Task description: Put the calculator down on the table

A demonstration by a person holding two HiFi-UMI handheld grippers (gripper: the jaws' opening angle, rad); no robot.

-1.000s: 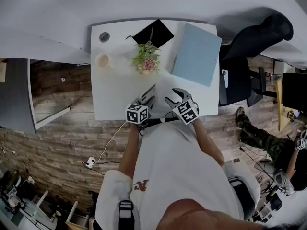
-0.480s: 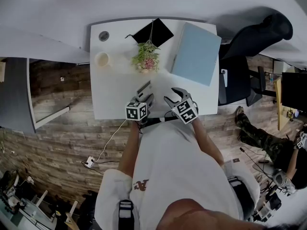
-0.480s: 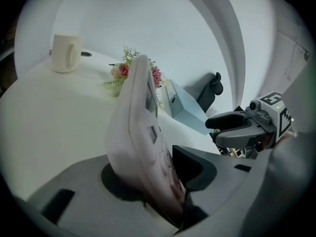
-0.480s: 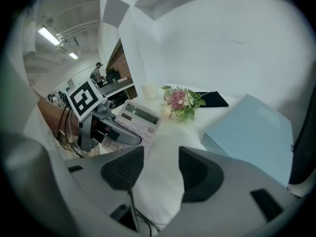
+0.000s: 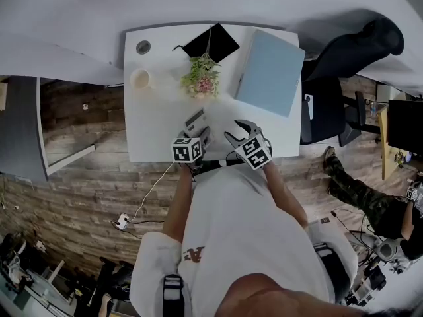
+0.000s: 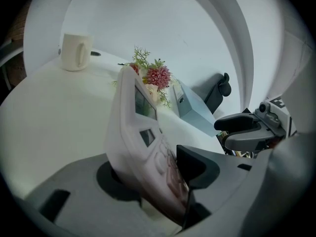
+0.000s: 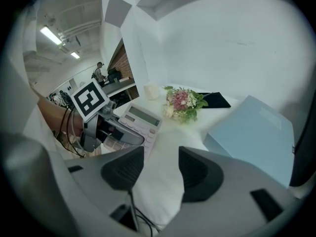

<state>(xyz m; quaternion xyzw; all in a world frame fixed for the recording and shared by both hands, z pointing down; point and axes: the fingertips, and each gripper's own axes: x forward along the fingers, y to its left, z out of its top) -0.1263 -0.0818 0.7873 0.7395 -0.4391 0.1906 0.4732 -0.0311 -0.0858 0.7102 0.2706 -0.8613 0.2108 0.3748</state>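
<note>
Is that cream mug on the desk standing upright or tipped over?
Upright: the mug stands on its base on the white table, rim facing up.

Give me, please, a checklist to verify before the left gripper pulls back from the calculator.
1. Calculator on the table: ok, it lies keys up.
2. Left gripper jaws opening, calculator between them; pads clear of it: cannot tell.
3. Right gripper open, empty, beside the calculator without touching: ok.
4. Flowers apart from the calculator's far end: ok.
5. Blue box away from both grippers: ok.
</note>
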